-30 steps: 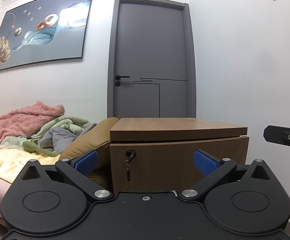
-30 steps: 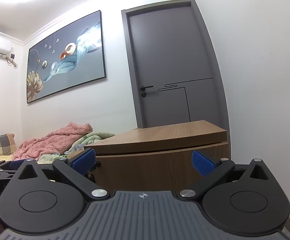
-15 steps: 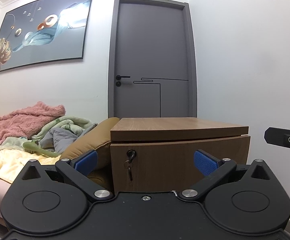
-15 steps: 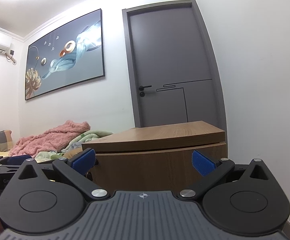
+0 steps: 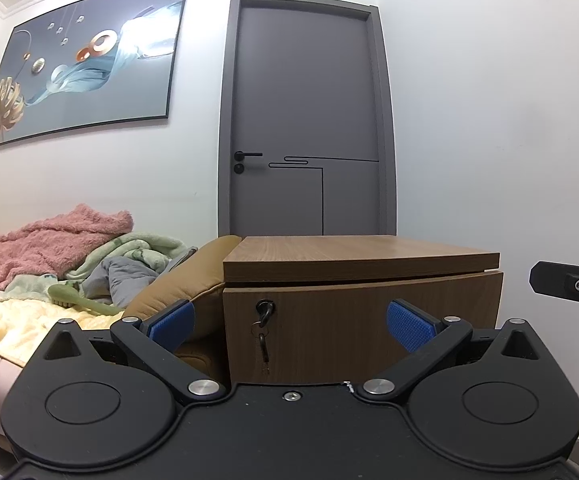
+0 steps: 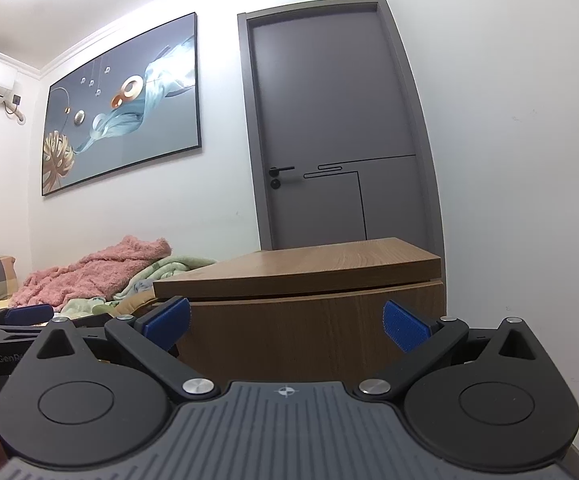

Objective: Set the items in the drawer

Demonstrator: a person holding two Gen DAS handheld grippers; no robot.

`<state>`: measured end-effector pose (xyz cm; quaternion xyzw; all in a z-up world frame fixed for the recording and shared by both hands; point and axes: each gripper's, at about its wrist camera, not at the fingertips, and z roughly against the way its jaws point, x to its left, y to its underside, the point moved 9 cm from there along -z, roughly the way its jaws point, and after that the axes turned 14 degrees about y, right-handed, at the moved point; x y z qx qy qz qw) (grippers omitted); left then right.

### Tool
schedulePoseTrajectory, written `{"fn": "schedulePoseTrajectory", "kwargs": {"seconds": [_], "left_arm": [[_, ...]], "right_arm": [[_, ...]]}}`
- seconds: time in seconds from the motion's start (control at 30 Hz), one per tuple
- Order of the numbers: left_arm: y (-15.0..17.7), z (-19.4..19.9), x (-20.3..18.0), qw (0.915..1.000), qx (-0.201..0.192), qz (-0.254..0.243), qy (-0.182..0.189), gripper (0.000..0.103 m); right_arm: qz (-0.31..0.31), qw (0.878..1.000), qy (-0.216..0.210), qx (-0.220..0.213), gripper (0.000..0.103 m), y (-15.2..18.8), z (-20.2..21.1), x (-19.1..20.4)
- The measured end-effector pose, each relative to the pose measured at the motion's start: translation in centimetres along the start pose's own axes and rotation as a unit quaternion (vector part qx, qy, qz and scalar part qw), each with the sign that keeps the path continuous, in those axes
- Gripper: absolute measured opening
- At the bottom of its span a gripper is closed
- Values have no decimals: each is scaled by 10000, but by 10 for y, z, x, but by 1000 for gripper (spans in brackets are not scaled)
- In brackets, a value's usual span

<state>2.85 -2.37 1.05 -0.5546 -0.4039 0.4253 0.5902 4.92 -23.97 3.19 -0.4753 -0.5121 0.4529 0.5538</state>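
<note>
A wooden bedside cabinet with a shut drawer front stands straight ahead; it also shows in the right wrist view. A key hangs in the drawer's lock at the front's upper left. My left gripper is open and empty, a short way in front of the drawer. My right gripper is open and empty, facing the cabinet's right part. The right gripper's body shows at the left view's right edge, the left gripper's at the right view's left edge. No items for the drawer show.
A bed with a tan padded side, a pink blanket and green bedding lies left of the cabinet. A green brush rests on the bedding. A grey door is behind the cabinet. A white wall runs along the right.
Both views have shifted only slightly; the right gripper has tilted and drifted a little to the right. Both grippers stay open.
</note>
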Motion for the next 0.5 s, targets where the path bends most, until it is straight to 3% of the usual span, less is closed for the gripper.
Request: {"fn": "schedulePoseTrajectory", "kwargs": {"seconds": [0.5], "left_arm": [[6,-6,2,9998,154,-45,-144,102]], "right_arm": [[91,9995,264,115,103,7,-3,0]]}}
